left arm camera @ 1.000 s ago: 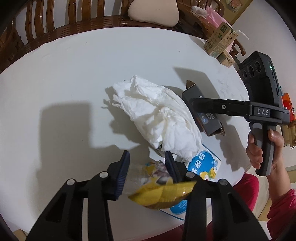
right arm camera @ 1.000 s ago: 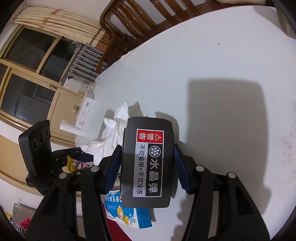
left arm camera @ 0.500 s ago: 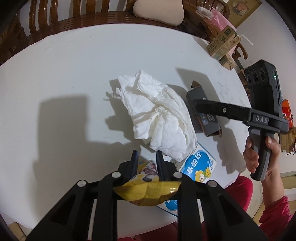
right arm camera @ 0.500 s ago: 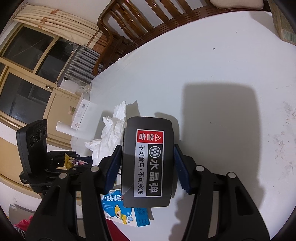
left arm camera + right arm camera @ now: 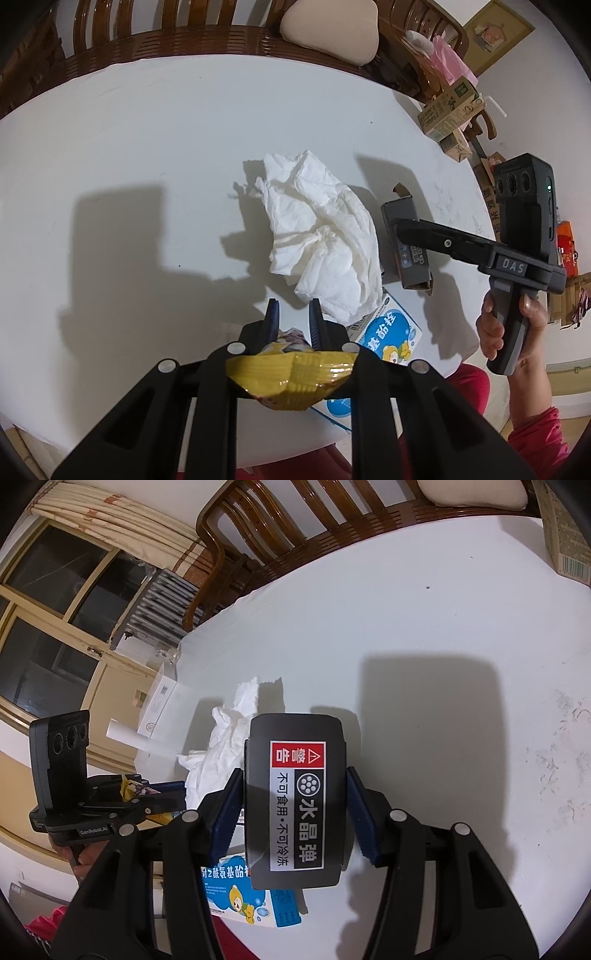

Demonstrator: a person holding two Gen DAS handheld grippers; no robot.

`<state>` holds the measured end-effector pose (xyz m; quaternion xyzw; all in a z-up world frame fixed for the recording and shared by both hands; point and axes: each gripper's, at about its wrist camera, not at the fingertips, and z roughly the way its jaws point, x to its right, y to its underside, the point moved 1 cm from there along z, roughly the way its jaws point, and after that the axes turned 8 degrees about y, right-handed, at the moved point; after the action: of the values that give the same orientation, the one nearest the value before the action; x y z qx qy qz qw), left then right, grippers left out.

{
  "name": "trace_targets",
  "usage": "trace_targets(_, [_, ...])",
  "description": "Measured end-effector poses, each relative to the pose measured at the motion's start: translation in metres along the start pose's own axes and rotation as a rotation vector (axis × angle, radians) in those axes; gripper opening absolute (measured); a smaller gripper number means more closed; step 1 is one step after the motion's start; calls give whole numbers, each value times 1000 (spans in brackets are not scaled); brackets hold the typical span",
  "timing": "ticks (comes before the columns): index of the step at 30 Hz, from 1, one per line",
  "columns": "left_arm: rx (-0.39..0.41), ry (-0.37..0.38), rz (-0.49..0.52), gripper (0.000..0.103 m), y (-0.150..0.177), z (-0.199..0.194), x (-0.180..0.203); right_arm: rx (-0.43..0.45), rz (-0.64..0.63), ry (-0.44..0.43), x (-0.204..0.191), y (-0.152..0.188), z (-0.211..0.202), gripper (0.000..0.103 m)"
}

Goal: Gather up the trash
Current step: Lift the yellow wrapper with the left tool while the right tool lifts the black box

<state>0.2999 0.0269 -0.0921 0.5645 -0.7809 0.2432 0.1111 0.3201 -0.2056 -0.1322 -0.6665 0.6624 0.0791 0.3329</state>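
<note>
My left gripper (image 5: 294,314) is shut on a yellow snack wrapper (image 5: 291,373), held just above the white table's near edge. A crumpled white tissue (image 5: 325,240) lies ahead of it, with a blue-and-white medicine box (image 5: 388,336) partly under the tissue. My right gripper (image 5: 295,797) is shut on a dark grey box (image 5: 297,805) with a red warning label, held above the table; in the left wrist view the same box (image 5: 406,236) sits between the right gripper's fingers to the right of the tissue. The left gripper with the wrapper (image 5: 140,788) also shows in the right wrist view.
The round white table (image 5: 147,147) has wooden chairs (image 5: 166,33) along its far side, one with a beige cushion (image 5: 332,29). Green drink cartons (image 5: 450,110) stand off the far right edge. A window and radiator (image 5: 162,602) are beyond the table.
My left gripper closed on the yellow wrapper and pulled back toward the near table edge with it. The right gripper kept its hold on the dark box and shifted slightly.
</note>
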Motion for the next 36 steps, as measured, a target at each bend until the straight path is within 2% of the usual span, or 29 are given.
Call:
trace_targets(12, [64, -7, 6, 17, -4, -29, 7, 21, -28, 26, -5, -2, -9, 53])
trace_targets(24, [109, -29, 20, 17, 2, -54, 22, 109, -63, 60, -26, 4, -48, 52])
trace_targets(36, [160, -50, 96, 17, 22, -92, 67, 246, -164, 114, -76, 30, -130, 52])
